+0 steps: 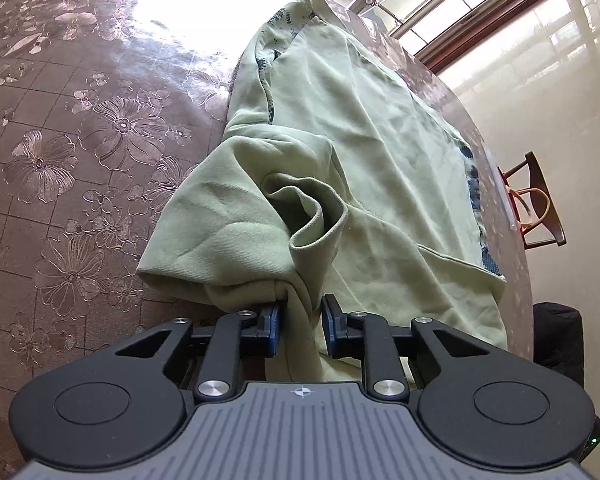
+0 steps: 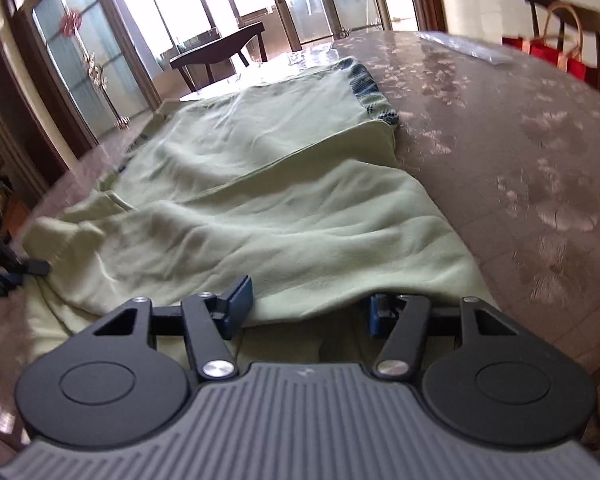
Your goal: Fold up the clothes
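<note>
Brown floral tablecloth (image 1: 72, 152) covers the round table, with glare at 12 o'clock in our left wrist view and a pale tiled floor (image 1: 540, 92) beyond the table edge at 3 o'clock. We see the light green sweatshirt (image 1: 364, 152) spread along the table from 6 o'clock toward 12 o'clock, dark blue patterned trim showing at its far end and along its 3 o'clock edge. A sleeve (image 1: 220, 232) lies bunched at the near end, folded in on itself. Our left gripper (image 1: 302, 330) has its 2 fingers spread, a hanging strip of green fabric running between the blue pads (image 1: 274, 330) without being pinched. In the right wrist view the sweatshirt (image 2: 260, 200) fills the centre, its hem draped over the right gripper (image 2: 306, 312); the fingers stand wide apart, the 3 o'clock pad partly hidden under the cloth. We note the left gripper (image 2: 32, 268) at 9 o'clock, touching the garment edge. A red bag (image 2: 556, 56) hangs on a wooden chair (image 2: 596, 32) at 2 o'clock, and glass doors (image 2: 92, 52) line the background.
</note>
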`<state>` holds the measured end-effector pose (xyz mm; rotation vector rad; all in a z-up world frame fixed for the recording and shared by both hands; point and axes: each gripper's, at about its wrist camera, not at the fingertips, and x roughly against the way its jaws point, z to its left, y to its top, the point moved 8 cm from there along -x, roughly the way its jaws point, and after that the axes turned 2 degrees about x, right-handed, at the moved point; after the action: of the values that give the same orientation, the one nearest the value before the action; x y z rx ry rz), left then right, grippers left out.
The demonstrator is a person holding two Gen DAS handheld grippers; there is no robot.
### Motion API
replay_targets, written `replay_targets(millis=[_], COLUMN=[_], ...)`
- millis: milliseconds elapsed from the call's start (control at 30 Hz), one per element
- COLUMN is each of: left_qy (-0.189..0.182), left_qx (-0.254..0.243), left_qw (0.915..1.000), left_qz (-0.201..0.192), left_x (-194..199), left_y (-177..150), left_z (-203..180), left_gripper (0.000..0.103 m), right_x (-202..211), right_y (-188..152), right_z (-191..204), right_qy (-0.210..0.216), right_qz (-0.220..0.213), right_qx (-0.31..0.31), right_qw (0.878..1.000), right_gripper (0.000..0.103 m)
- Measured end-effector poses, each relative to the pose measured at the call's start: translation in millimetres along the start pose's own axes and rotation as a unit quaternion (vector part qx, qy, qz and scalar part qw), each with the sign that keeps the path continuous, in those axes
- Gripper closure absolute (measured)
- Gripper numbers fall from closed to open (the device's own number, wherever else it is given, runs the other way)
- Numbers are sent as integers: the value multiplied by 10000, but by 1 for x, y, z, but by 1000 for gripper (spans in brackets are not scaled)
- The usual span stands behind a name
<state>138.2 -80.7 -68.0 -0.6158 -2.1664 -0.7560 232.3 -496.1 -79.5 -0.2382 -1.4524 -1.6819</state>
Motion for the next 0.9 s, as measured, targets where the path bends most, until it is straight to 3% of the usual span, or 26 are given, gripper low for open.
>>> replay_targets(millis=[67,400,533,633,833,900], left_qy=[10,115,173,247,506,546], left_qx=[29,16,11,-47,-223,-249], left_qw=[10000,9999,9998,9997,9984,9981], left_qz=[5,58,73,75,153,167], left_x=[0,-5,-5,-4,-7,-8], left_y=[0,1,1,0,-2,-2], left_z=[2,0,0,-2,-8,-10], left_gripper=[82,82,82,82,80,77], right_x=[5,21,2,-5,-25,-29], right_y=[2,8,-2,-4,-2,-3], right_z=[-7,-41,-37,-23,10,24], right_qy=[-62,-285,96,345,1103,1077], right_qz=[-21,-50,142,-4,-2,35], right_qx=[-27,-135,53,284,356,449], right_qw=[10000,9995,9998,9990,9933,9932], right_gripper=[27,19,19,11,11,19])
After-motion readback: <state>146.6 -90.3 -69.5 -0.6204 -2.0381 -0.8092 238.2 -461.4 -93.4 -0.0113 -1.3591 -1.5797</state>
